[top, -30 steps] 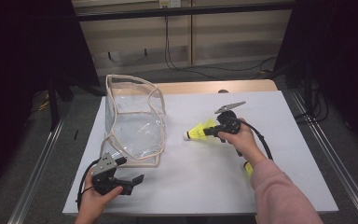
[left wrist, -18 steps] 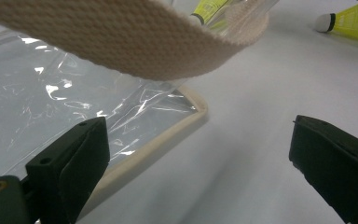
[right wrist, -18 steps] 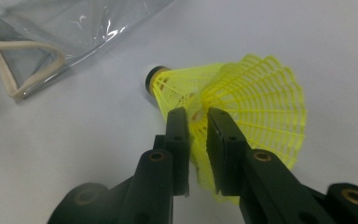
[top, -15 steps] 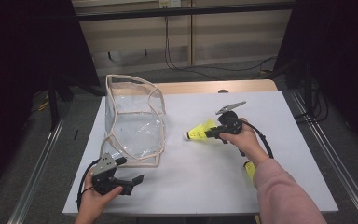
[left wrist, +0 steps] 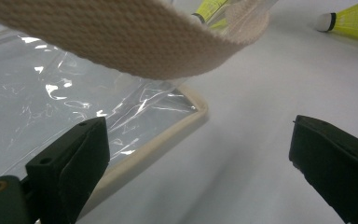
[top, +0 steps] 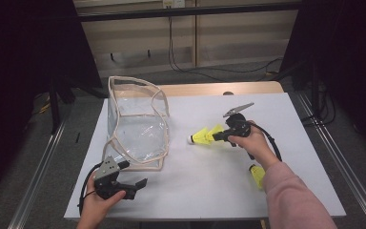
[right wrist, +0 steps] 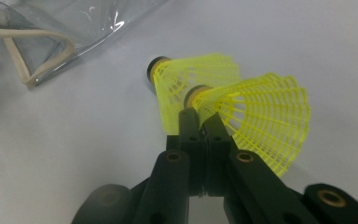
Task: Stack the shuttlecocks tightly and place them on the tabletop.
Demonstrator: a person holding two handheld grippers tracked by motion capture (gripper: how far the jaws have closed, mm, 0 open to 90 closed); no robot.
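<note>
Right claw (top: 218,135) pinches shut on the skirt of a yellow shuttlecock (right wrist: 256,116) mid-desk, cork pointing left toward the clear bag (top: 136,129), which lies nearer the open left claw (top: 138,183).

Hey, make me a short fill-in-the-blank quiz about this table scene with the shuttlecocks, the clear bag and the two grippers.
1. The right gripper has its jaws closed on the skirt of a ____ shuttlecock.
2. The bag on the table is made of ____ plastic with cream edging.
3. The left gripper has its jaws ____, with nothing between them.
4. A lone shuttlecock lies beside the person's ____ forearm.

Missing words: yellow; clear; open; right
</note>
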